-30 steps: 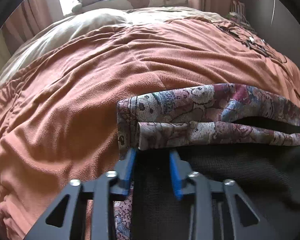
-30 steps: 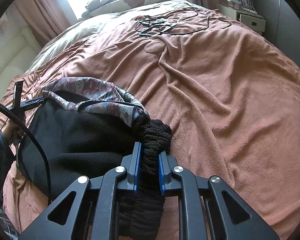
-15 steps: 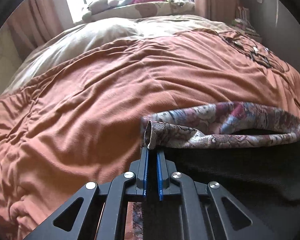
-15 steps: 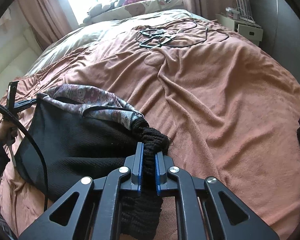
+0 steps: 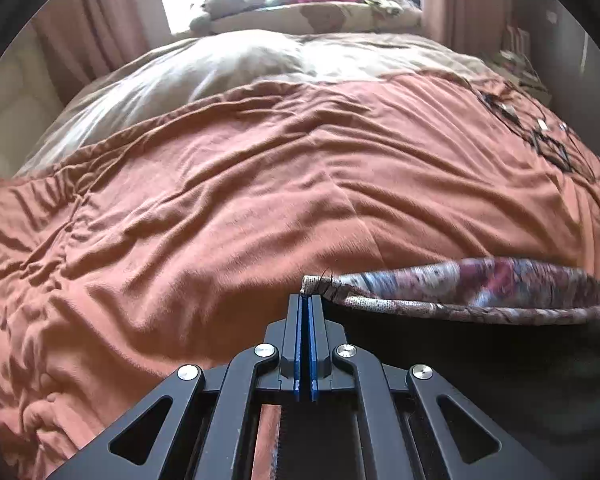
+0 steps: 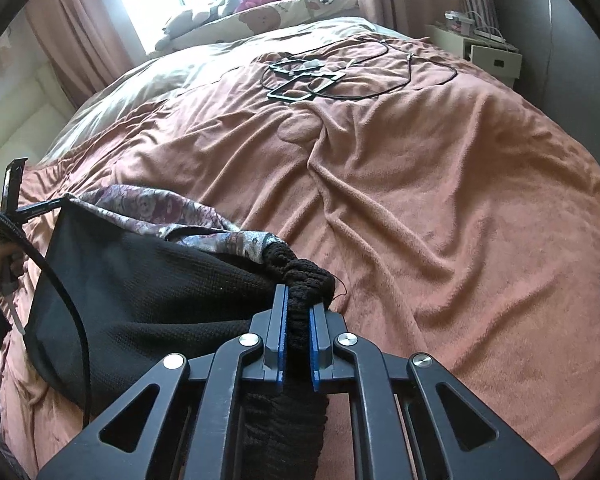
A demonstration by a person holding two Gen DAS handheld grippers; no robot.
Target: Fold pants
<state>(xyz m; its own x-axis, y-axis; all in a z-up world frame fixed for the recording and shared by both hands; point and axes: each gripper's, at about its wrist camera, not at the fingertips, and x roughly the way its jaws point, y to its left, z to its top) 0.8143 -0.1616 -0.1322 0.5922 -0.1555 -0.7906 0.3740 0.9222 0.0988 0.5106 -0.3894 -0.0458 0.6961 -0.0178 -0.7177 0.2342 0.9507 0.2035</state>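
Black knit pants (image 6: 148,280) with a flowered lining (image 6: 172,216) lie at the near left part of a bed, on an orange blanket (image 6: 420,184). The right claw (image 6: 298,312) is closed on a bunched black corner of the waist, and the thick fabric fills the narrow gap between its blue pads (image 6: 281,320). The left claw (image 5: 309,300) is fully closed at the other corner of the waist, where the flowered edge (image 5: 460,284) begins; its pads nearly touch, with only thin cloth between them. In the right wrist view this claw (image 6: 58,202) holds that corner at the far left, and the waist is stretched between the two claws. Cables (image 6: 340,76) lie far on the blanket. Pillows (image 5: 316,16) are under the window.
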